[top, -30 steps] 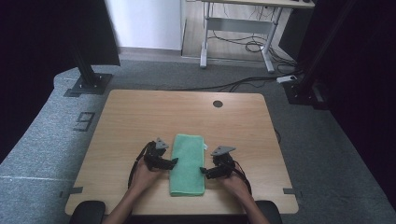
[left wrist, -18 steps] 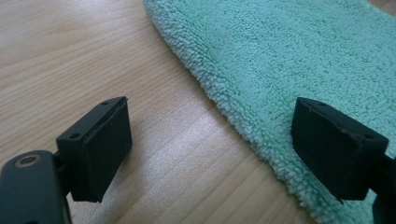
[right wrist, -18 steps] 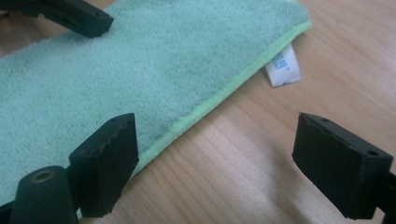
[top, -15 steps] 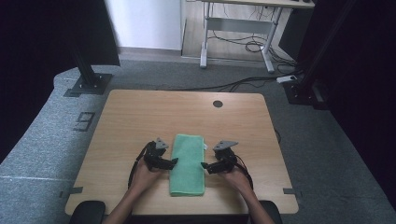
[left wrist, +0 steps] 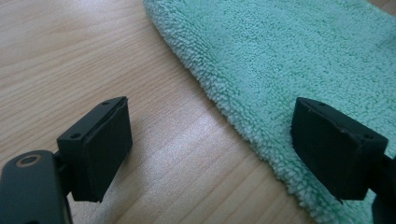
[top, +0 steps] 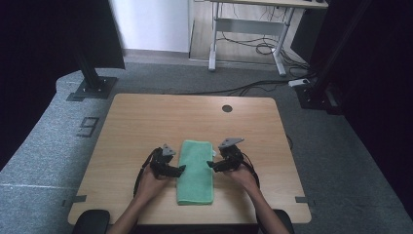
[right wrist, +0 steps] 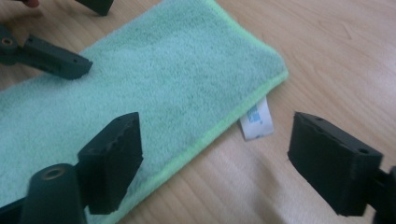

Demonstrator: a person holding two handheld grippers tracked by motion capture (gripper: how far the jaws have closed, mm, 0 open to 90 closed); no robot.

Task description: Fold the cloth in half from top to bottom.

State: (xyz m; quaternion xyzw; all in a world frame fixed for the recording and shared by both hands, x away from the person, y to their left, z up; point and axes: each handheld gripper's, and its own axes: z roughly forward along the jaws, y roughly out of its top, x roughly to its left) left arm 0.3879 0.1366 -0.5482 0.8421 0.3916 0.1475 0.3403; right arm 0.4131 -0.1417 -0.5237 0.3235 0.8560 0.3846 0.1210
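We see a folded green towel lying flat on the wooden table, near its front edge, between the two grippers. Our left gripper stands wide open over the towel's left edge, gripping nothing. Our right gripper (jaws just closing a little) is open at the right edge, above a white label, holding nothing.

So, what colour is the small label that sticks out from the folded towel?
White with blue print; the label at the towel's edge shows best in the right gripper view.
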